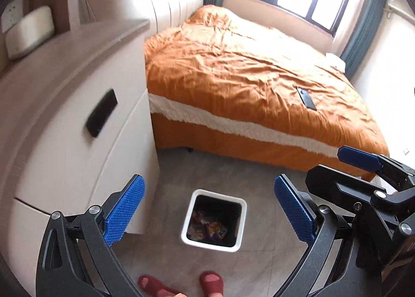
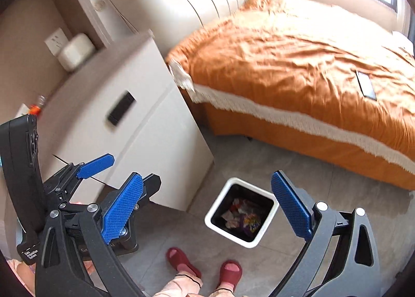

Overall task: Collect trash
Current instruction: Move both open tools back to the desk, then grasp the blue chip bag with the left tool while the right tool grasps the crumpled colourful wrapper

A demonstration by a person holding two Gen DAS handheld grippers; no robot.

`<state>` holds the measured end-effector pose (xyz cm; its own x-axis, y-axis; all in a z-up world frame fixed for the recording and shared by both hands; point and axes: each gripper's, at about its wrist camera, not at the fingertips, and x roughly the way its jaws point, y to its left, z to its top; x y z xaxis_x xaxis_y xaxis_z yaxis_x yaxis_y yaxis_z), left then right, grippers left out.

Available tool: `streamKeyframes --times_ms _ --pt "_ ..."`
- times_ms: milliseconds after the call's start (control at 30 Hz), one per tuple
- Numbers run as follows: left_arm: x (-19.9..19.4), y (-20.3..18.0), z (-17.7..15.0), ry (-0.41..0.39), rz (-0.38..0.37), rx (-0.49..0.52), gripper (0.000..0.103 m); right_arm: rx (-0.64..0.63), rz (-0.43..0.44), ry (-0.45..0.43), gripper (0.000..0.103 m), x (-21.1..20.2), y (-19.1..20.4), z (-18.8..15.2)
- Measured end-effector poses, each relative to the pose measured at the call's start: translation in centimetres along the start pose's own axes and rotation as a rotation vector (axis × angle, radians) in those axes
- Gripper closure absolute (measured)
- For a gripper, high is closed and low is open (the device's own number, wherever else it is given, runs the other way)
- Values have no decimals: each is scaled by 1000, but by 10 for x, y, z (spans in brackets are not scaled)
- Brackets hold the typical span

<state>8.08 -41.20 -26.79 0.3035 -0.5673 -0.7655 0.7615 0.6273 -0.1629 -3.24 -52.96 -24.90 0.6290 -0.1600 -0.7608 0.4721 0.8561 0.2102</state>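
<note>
A white square trash bin (image 1: 187,221) with a black inside stands on the grey floor beside the nightstand; it also shows in the right wrist view (image 2: 215,212). Colourful wrappers (image 1: 212,228) lie inside it, also seen from the right wrist (image 2: 245,219). My left gripper (image 1: 210,212) is open and empty, held high above the bin. My right gripper (image 2: 207,208) is open and empty, also above the bin. The right gripper's blue pads (image 1: 359,158) show at the right of the left wrist view; the left gripper's pads (image 2: 96,166) show at the left of the right wrist view.
A white nightstand (image 1: 67,120) stands left of the bin, with a white box (image 1: 28,31) on top. A bed with an orange cover (image 1: 246,68) carries a dark phone (image 1: 306,98). The person's red slippers (image 2: 205,265) are on the floor near the bin.
</note>
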Motion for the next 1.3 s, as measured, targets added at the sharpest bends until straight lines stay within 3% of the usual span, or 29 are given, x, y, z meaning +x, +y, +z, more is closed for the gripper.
streamKeyframes --times_ms 167,300,567,1000,1300 --pt "-66 2 26 -97 76 -41 5 -64 82 -89 5 -44 26 31" --pt "-114 14 41 -190 180 -70 5 -151 179 -129 5 -61 57 53" --pt "-187 85 49 -298 397 -202 5 -348 351 -200 5 -70 148 82" --pt "-246 229 -12 -300 641 -409 5 -551 497 -134 4 -28 311 81" --pt "-292 327 -64 -297 817 -562 5 -680 616 -53 5 5 435 49"
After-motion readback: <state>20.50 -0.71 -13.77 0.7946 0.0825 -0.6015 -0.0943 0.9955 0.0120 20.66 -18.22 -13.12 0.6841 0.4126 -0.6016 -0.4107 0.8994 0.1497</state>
